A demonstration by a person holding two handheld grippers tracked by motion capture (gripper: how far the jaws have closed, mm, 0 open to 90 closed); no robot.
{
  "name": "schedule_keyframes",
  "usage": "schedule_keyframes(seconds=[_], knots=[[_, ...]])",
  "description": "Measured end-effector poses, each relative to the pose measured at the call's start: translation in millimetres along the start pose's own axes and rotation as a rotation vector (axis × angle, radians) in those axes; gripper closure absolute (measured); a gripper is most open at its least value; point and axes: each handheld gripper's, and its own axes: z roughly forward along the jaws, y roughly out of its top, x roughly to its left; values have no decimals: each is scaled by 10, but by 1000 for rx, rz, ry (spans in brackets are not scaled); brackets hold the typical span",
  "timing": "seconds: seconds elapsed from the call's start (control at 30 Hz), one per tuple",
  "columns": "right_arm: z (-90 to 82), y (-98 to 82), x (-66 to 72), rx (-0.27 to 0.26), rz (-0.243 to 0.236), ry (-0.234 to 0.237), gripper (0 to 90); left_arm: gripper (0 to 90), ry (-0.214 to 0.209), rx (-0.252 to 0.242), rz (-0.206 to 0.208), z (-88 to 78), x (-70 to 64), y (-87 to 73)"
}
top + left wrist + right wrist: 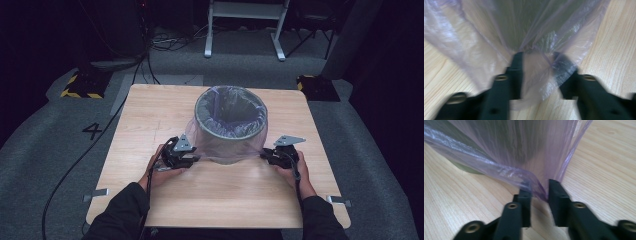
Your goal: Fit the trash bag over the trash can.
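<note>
- High view: a grey bin point(230, 125) stands on the wooden worktop point(150, 120), towards its far edge, lined with a thin purple bag point(220, 145) whose skirt hangs down over the outside of the bin. The left gripper point(192, 158) sits at the bin's left foot and the right gripper point(264, 155) at its right foot, both touching the bag's hem. The bin looks light; a sideways tug from either gripper could slide or tip it.
- Left gripper view: the jaws stand apart with a loose fold of the bag point(534, 72) lying between them, and I judge the gripper released, not pinching. The film could cling to a pad and be dragged along when the gripper pulls away, lifting the hem or tearing the plastic. The picture is blurred, so whether the right-hand jaw touches the film is hard to tell.
- Right gripper view: the jaws are parted and a crease of the bag point(534, 183) runs down into the gap beside the left-hand jaw; it looks let go too. A snagged crease here would pull the liner askew on the bin point(519, 147).
- Hard to make out: the bin's base is veiled by the film in both gripper views, and the bin's far side and the bag's fit there are hidden in the high view.
</note>
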Motion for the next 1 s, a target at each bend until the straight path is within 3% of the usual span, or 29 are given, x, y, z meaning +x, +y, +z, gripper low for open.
schedule_keyframes(seconds=[0.13, 0.23, 0.3, 0.4, 0.5, 0.6, 0.67, 0.9, 1.0], knots=[[-78, -52, -30, -18, 14, 7, 603, 269, 0, -21, -41, -111, -26, -27], [-147, -83, -56, -40, 28, 11, 535, 166, -43, -60, -59, -227, -63, -54], [-196, -98, -66, -61, 34, 17, 482, 161, -61, -91, -58, -312, -109, -65], [-270, -113, -81, -89, 40, 18, 408, 156, -49, -119, -56, -424, -191, -73], [-337, -131, -88, -110, 45, 12, 316, 156, -50, -120, -48, -493, -263, -104], [-383, -147, -86, -110, 37, 2, 279, 155, -50, -119, -17, -534, -335, -151], [-403, -154, -83, -118, 40, 3, 273, 156, -37, -129, 0, -557, -376, -145], [-471, -103, -35, -143, 18, -12, 274, 155, -3, -197, -34, -717, -348, 76], [-498, -108, -47, -149, 26, -10, 272, 155, 9, -195, -26, -786, -354, 94]])
